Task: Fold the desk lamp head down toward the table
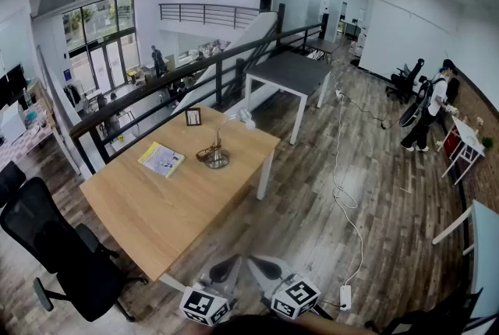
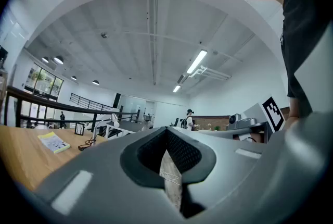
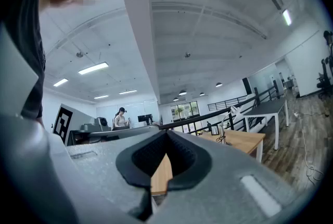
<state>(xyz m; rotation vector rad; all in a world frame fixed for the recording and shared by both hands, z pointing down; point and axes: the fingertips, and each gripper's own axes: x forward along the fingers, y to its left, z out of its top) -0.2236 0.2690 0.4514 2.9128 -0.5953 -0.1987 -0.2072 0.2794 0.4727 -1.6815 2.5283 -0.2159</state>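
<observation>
Looking down, the head view has the lamp (image 1: 216, 159) on the counter's (image 1: 156, 209) far side, between a booklet (image 1: 161, 159) and a picture frame (image 1: 192, 117); a chair (image 1: 70, 248) stands at the left. The left gripper (image 1: 228, 263) and right gripper (image 1: 260, 263) hang well short of the lamp. In the left gripper view, the jaws are closed and empty, with the lamp (image 2: 115, 120) far off to the left. In the right gripper view, the jaws are closed and empty, with the lamp (image 3: 233, 110) far off to the right.

Left tool (image 1: 225, 269), right tool (image 1: 266, 268) side by side, jaws together

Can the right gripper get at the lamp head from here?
Probably not yet: the right gripper, shut, is off the near corner of the table, and the lamp head is over the far side. Nothing stands between them.
</observation>
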